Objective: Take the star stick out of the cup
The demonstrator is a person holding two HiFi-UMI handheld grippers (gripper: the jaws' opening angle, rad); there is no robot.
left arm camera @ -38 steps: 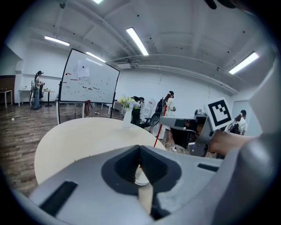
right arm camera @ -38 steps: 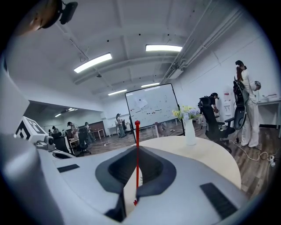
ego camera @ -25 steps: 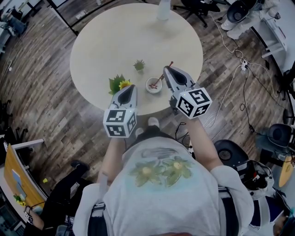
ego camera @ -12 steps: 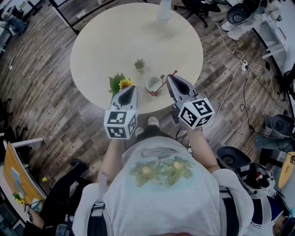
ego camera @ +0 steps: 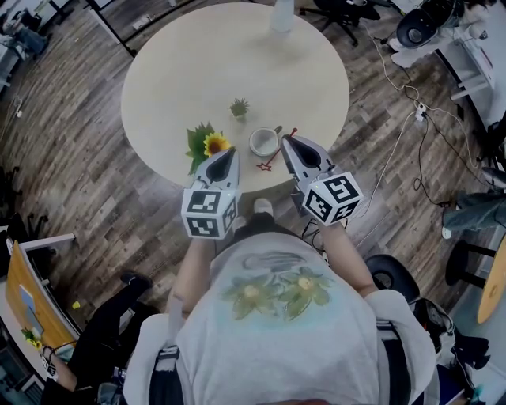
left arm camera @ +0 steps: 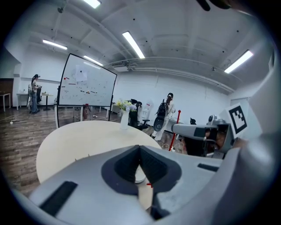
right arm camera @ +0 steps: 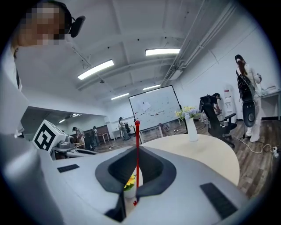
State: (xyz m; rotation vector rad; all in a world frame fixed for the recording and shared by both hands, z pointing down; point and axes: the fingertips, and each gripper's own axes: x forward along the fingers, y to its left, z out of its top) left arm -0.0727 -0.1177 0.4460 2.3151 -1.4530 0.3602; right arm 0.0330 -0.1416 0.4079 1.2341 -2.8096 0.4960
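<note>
Holding the star stick (ego camera: 275, 152) clear of the cup (ego camera: 264, 142), just to its right, with the star end dipping low over the near strip of the table (ego camera: 237, 55) and the round end poking up past the jaws. Pinching it mid-shaft in the right gripper (ego camera: 288, 141), jaws squeezed fully together on the thin red rod. Carrying nothing in the left gripper (ego camera: 227, 153), jaws pressed together, hovering beside the sunflower (ego camera: 212, 145).

Probably risking a slip or swivel of so slim a rod between the pads, sending the star over the table edge to the floor. Also risking a swing of the low end into the cup's rim, nudging or tipping it.

Working very near the table's front edge, with little surface showing below the star. Having plenty of bare tabletop beyond, past the small potted plant (ego camera: 239, 108), out toward the white vase (ego camera: 281, 16) at the far rim, and free air above.
</note>
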